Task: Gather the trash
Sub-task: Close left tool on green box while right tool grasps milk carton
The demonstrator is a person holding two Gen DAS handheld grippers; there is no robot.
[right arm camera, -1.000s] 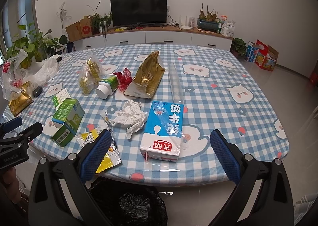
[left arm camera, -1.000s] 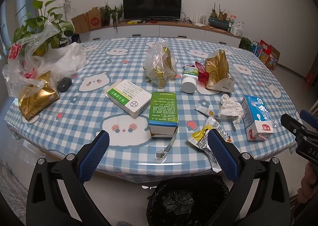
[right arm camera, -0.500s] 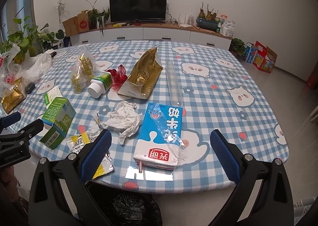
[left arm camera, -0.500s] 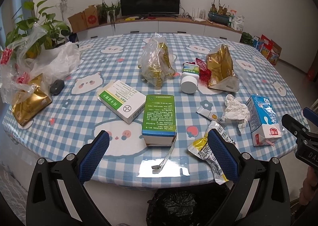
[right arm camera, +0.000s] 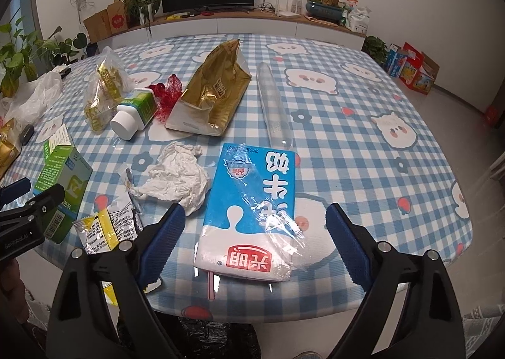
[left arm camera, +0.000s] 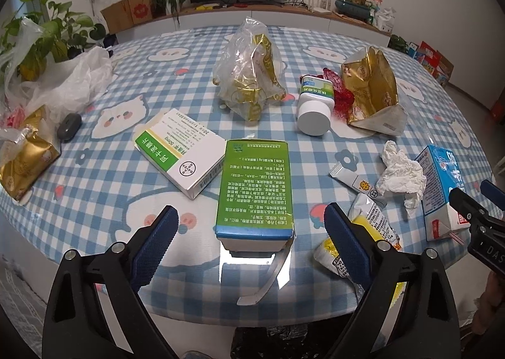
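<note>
Both tongs closing, pads clear: left gripper (left arm camera: 251, 226) straddles light, stiff green box (left arm camera: 255, 191); right gripper (right arm camera: 255, 226), crushable milk carton (right arm camera: 252, 210); grip long sides.

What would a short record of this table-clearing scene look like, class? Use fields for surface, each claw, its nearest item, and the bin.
surface: checked tablecloth strewn with litter
left claw: closing, pads not touching anything
left target: green box, lying between its fingers
right claw: closing, pads not touching anything
right target: blue milk carton, lying flat, straw at its near end
between them: crumpled tissue
bin: black bag below the table edge
</note>
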